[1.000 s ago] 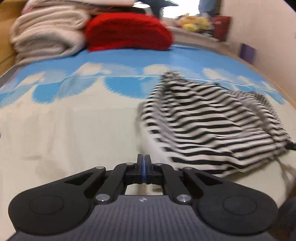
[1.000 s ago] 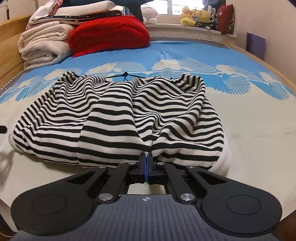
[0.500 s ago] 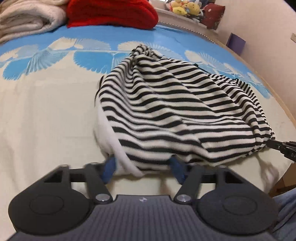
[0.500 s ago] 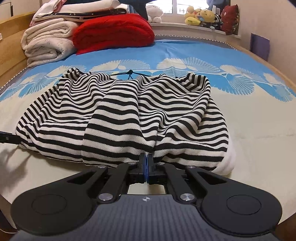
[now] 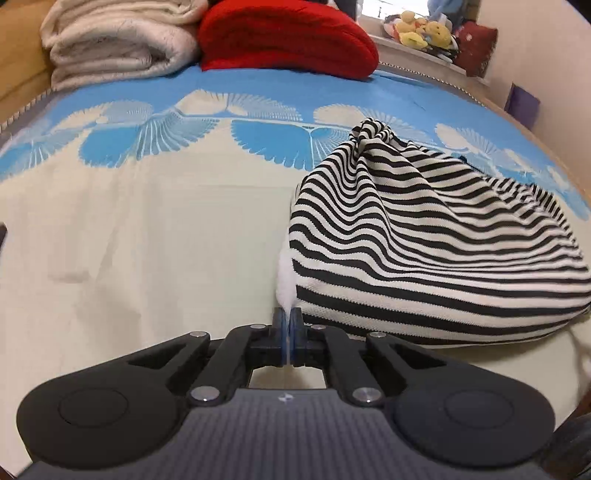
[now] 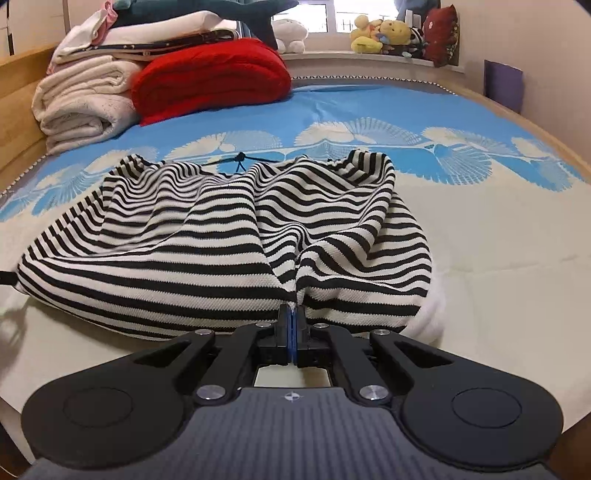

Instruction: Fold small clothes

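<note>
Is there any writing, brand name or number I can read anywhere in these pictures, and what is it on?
No readable text anywhere.
Small round emblem on each claw's grey body: a symbol, no letters.
Dark band in the folded pile: tiny light marks, too small to read.
Striped garment, red blanket, soft toys: no labels visible.

- Soft, even indoor light; the window (image 6: 325,14) at the far end glares white.
- Faint shadows lie on the bed (image 6: 498,295) at the left edge of the right wrist view.
- Both views are sharp, with strong fisheye bending and dark corners.
</note>
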`<state>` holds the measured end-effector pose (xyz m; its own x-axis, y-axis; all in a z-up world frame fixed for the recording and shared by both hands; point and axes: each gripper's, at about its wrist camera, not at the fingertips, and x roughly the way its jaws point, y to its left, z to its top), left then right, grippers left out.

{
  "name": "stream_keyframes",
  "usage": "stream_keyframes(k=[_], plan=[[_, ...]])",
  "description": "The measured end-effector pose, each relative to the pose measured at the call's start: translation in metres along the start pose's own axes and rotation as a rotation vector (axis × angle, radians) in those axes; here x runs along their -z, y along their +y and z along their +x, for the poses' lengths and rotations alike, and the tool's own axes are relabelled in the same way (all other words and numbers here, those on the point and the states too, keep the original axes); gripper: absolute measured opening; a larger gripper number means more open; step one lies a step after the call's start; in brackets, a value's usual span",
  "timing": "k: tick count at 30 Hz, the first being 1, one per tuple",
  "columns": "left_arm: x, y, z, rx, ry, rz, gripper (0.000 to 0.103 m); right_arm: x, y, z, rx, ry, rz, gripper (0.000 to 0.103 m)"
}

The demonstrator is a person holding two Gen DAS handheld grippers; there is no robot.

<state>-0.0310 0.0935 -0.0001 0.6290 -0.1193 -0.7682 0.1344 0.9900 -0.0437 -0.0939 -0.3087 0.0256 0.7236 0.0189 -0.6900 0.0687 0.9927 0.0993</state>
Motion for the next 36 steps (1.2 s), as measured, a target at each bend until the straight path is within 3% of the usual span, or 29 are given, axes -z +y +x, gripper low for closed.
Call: stream_keyframes(k=[3, 6, 7, 8, 11, 15, 16, 17, 18, 19, 20, 21, 22, 24, 25, 28, 31, 34, 36], plan=[[0.001, -0.001, 0.001, 0.012, 0.006, 0.003, 0.002, -0.001, -0.002, 0.002, -0.016, 0.016, 0.004, 0.0], [0.002, -0.001, 0.001, 0.018, 0.02, 0.008, 0.003, -0.001, -0.008, 0.007, -0.161, 0.13, 0.024, 0.001], [0.003, 0.0, 0.001, 0.021, 0.021, 0.001, 0.003, -0.002, -0.012, 0.003, -0.159, 0.111, 0.033, 0.009], [0.003, 0.001, 0.001, 0.024, 0.022, -0.008, 0.004, -0.005, -0.019, -0.005, -0.151, 0.069, 0.044, 0.016], [0.003, 0.004, 0.001, 0.002, 0.014, -0.014, 0.004, -0.009, -0.058, -0.022, -0.092, -0.025, 0.197, 0.018], [-0.001, 0.009, 0.005, 0.012, 0.015, -0.062, 0.004, -0.01, -0.074, -0.001, -0.036, 0.057, 0.248, 0.024], [-0.002, 0.009, 0.004, 0.019, 0.008, -0.072, 0.004, -0.011, -0.072, 0.007, -0.025, 0.083, 0.251, 0.033], [-0.003, 0.008, 0.004, 0.032, 0.003, -0.077, 0.008, -0.012, -0.07, 0.014, -0.01, 0.099, 0.245, 0.045], [-0.005, 0.007, 0.003, 0.052, -0.001, -0.079, 0.012, -0.014, -0.065, 0.02, 0.013, 0.108, 0.227, 0.049], [-0.005, 0.004, 0.003, 0.067, -0.003, -0.078, 0.027, -0.015, -0.059, 0.026, 0.038, 0.117, 0.187, 0.049], [-0.006, 0.002, 0.004, 0.076, -0.006, -0.071, 0.044, -0.013, -0.053, 0.03, 0.056, 0.124, 0.147, 0.045], [-0.006, -0.001, 0.005, 0.071, -0.012, -0.061, 0.048, -0.011, -0.048, 0.033, 0.069, 0.13, 0.103, 0.034], [-0.007, -0.005, 0.008, 0.058, -0.01, -0.041, 0.049, -0.01, -0.044, 0.035, 0.082, 0.139, 0.061, 0.002], [-0.007, -0.009, 0.02, 0.042, 0.012, -0.009, 0.041, -0.01, -0.044, 0.033, 0.083, 0.118, 0.062, 0.0], [-0.008, -0.01, 0.027, 0.019, 0.032, 0.004, 0.003, -0.011, -0.045, 0.028, 0.087, 0.091, 0.064, 0.0], [-0.007, -0.002, 0.036, -0.032, 0.059, -0.018, 0.001, -0.011, -0.059, 0.012, 0.13, 0.024, 0.111, 0.0], [-0.009, 0.006, 0.033, -0.055, 0.049, -0.035, 0.001, -0.009, -0.087, 0.012, 0.217, 0.051, 0.227, 0.0], [-0.012, 0.015, 0.03, -0.087, 0.033, -0.062, 0.001, -0.011, -0.099, 0.004, 0.455, -0.008, 0.165, 0.0], [-0.014, 0.021, 0.029, -0.08, 0.03, -0.092, 0.001, -0.013, -0.124, -0.008, 0.401, -0.05, 0.302, 0.0]])
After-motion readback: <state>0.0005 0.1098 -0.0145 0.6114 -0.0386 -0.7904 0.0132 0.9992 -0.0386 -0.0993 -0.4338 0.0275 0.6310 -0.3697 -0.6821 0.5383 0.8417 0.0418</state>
